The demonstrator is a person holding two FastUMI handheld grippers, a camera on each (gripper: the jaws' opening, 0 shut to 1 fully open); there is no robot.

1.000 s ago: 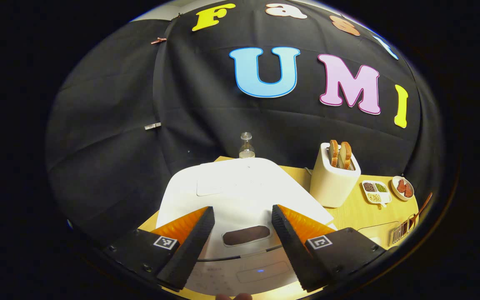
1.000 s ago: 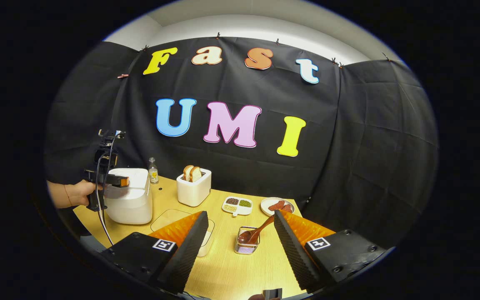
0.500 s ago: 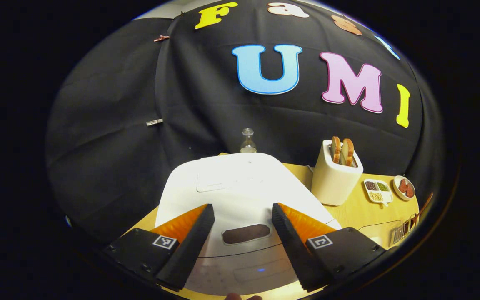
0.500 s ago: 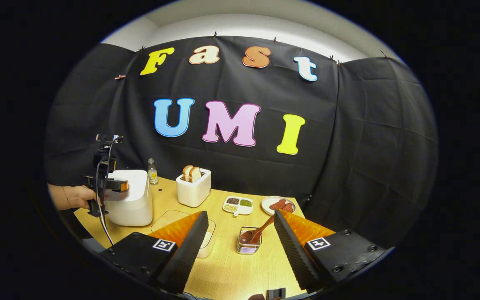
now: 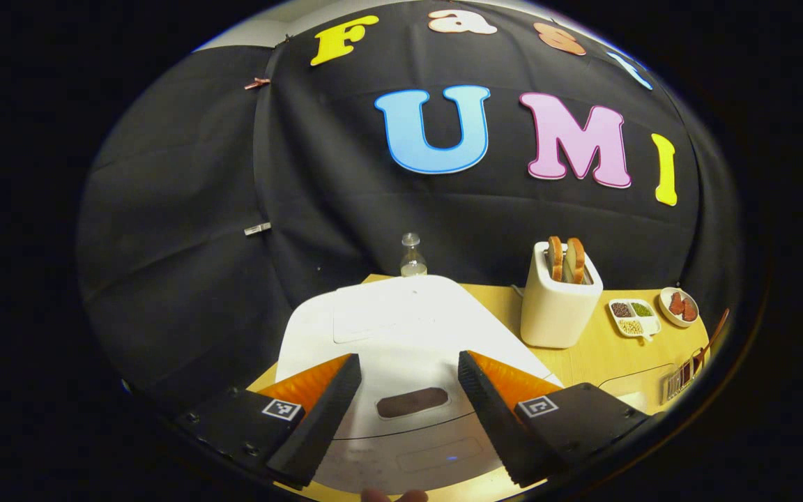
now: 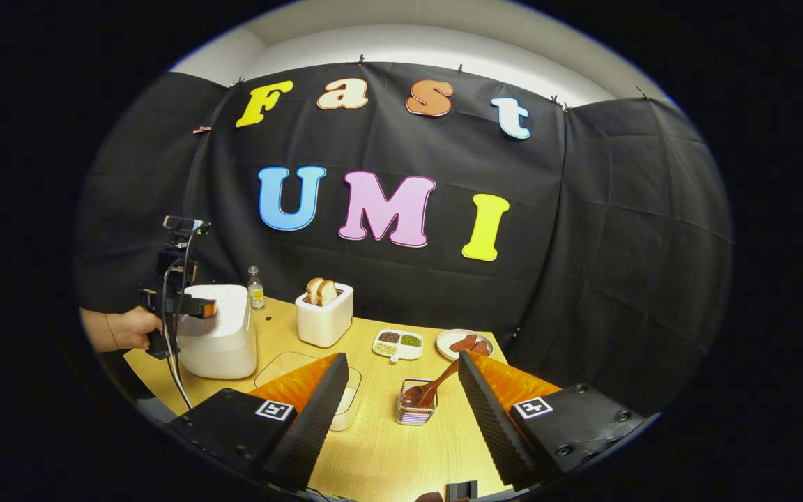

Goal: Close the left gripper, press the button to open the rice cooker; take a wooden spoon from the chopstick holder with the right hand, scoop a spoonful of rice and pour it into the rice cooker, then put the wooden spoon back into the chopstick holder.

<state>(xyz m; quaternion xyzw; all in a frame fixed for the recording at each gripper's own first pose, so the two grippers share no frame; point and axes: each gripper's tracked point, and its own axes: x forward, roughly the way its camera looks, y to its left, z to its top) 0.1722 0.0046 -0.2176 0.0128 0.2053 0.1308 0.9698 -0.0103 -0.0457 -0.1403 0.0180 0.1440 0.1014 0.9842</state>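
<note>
Above the white rounded rice cooker with its lid down I hold my left gripper, its fingers wide apart on both sides of the dark oval button and not touching it. Over the light wooden table my right gripper is also wide open and holds nothing; beyond it the brown wooden spoon stands tilted in the small clear chopstick holder.
</note>
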